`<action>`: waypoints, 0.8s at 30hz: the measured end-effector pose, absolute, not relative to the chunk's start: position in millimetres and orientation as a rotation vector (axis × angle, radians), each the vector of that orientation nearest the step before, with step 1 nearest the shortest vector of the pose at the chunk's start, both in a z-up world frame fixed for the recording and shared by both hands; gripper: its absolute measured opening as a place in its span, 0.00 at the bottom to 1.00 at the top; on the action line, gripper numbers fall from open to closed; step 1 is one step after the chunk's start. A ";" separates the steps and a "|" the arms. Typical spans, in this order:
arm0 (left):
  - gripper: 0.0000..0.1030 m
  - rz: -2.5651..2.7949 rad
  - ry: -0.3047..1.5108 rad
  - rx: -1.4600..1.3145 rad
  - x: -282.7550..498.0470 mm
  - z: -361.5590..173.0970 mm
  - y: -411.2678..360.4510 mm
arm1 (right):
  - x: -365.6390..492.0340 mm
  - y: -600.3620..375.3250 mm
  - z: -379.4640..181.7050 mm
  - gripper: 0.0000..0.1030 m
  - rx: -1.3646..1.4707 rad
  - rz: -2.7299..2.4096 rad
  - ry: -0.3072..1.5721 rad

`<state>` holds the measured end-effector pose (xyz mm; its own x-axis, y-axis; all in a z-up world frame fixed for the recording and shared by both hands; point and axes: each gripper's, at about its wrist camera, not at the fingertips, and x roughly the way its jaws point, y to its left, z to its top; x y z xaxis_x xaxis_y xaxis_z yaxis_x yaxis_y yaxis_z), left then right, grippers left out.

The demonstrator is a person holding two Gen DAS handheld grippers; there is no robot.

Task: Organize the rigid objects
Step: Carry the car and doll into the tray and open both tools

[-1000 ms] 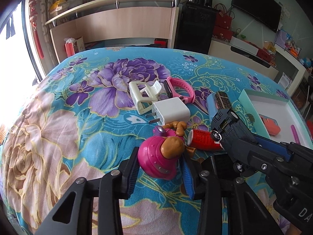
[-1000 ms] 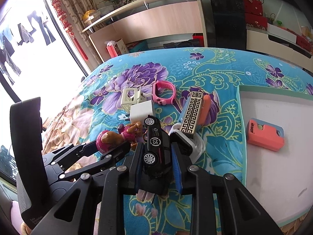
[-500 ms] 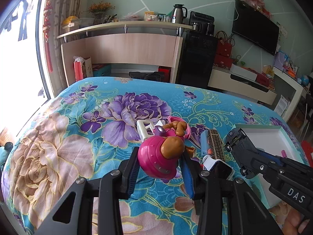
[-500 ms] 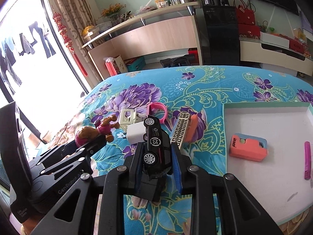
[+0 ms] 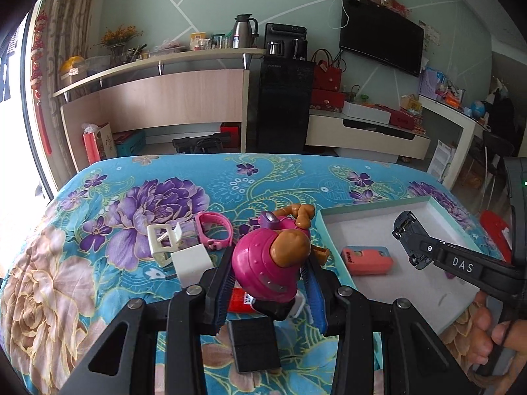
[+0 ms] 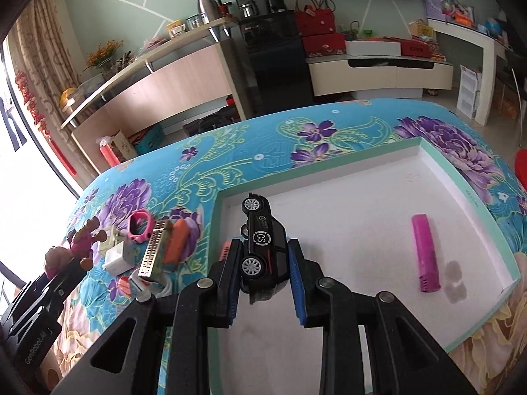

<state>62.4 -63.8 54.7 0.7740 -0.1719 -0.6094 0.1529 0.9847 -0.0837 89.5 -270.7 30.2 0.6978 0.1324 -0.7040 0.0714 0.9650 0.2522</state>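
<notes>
My left gripper [image 5: 268, 291] is shut on a toy dog in a pink helmet [image 5: 268, 263], held above the flowered bedspread just left of the tray. My right gripper [image 6: 265, 288] is shut on a black toy car [image 6: 262, 247], nose away from me, hanging over the white tray with a teal rim [image 6: 461, 177]. In the left wrist view the right gripper [image 5: 408, 240] reaches over the tray [image 5: 365, 207] with the car's underside showing. In the tray lie a coral case [image 5: 367, 260] and a pink tube [image 6: 425, 253].
On the bedspread left of the tray lie a white charger cube [image 5: 192, 261], a white plastic bracket [image 5: 163, 242], a pink watch band [image 5: 214, 232], a patterned box [image 6: 153, 250], a red can [image 5: 238, 299] and a black block [image 5: 253, 342]. A person's hand [image 5: 497, 345] grips the right tool.
Both grippers rose and swung right with their loads: the car has moved from over the clutter to above the tray, and the toy dog was lifted off the bedspread toward the tray's left edge.
</notes>
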 end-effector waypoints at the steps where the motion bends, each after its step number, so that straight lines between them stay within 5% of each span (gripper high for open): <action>1: 0.41 -0.194 0.667 -0.018 62.6 53.9 -73.6 | 88.9 -279.6 29.0 0.27 0.276 0.007 0.802; 24: 0.41 -0.296 0.845 0.226 76.0 7.4 -194.0 | 76.0 -352.1 15.4 0.27 0.247 -0.168 0.874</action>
<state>76.0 -194.0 7.4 0.6270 -0.1672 -0.7608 0.3448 0.9354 0.0785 76.0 -352.1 15.4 0.6309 -0.0449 -0.7746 0.2459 0.9584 0.1447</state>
